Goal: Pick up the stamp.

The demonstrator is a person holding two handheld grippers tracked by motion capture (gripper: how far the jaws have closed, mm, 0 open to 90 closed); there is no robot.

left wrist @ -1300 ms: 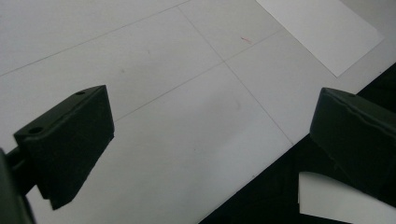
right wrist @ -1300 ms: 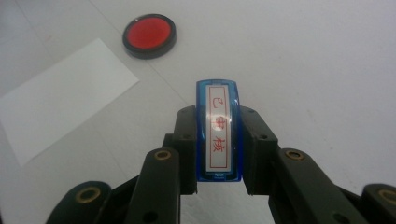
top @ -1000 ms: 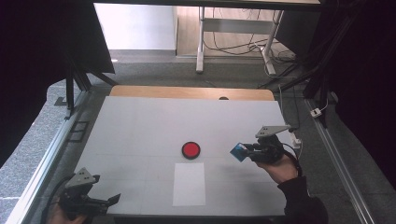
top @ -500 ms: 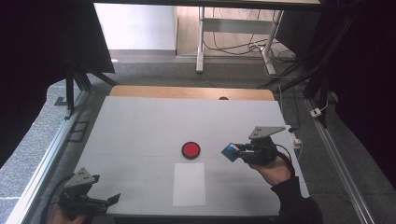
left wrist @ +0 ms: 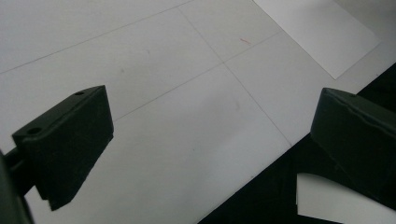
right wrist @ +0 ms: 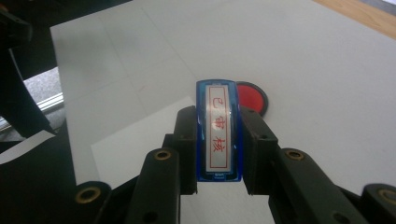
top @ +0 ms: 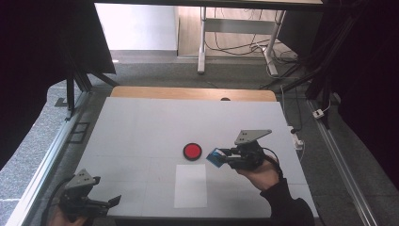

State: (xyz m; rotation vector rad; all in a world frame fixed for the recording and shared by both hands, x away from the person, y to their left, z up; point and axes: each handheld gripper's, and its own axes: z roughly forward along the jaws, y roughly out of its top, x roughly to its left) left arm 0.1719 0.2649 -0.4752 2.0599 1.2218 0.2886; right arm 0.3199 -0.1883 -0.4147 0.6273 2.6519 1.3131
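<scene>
Stamp (right wrist: 218,133) clamped in right fingers — red lettering in right gripper view; left fingers (left wrist: 210,140) wide.

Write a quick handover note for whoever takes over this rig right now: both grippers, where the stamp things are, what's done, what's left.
Right gripper: shut on the blue stamp, held above the table, just right of the red ink pad.
Left gripper: open, holding nothing, at the near left edge.
White paper: flat, in front of the ink pad, no mark visible.
Done: stamp picked up.
Left, probably: ink the stamp, press it on the paper.
</scene>
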